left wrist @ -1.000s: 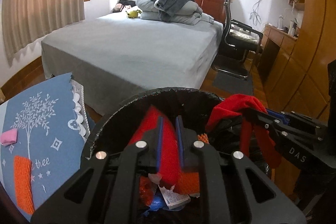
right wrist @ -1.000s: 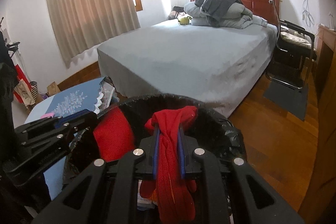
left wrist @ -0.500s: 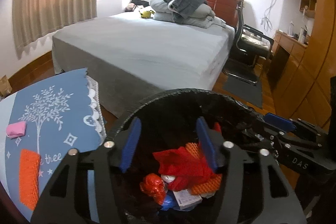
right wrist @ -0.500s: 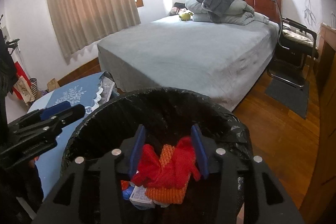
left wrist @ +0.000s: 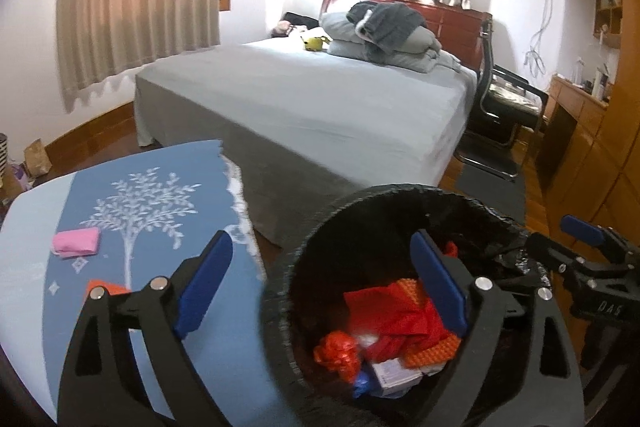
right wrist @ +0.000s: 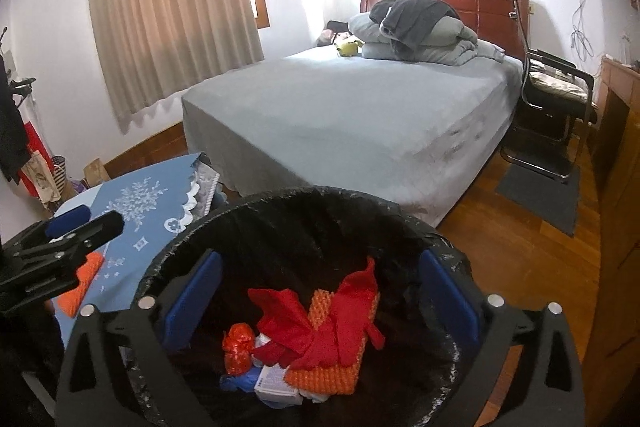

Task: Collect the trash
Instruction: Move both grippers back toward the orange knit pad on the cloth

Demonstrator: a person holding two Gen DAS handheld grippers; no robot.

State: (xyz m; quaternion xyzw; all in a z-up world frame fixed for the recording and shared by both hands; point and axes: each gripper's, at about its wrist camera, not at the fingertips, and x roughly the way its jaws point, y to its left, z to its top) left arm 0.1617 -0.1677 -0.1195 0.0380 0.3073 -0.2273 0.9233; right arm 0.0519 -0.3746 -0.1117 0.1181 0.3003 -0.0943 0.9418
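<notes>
A: Both red cloths have dropped since the earlier frame; they lie in the black-lined bin (right wrist: 304,211). Right claw (right wrist: 320,303) and left claw (left wrist: 320,287) are both opening, nothing between the pads.

B: What's left?

A: Pink scrap (left wrist: 76,242) and orange piece (left wrist: 106,287) on the blue-covered desk (left wrist: 36,291), near the edge by the left claw. Pink scrap's long axis runs about level in the left view. Left hand is nearer, angled down, partly over the desk; likely its pick.
</notes>
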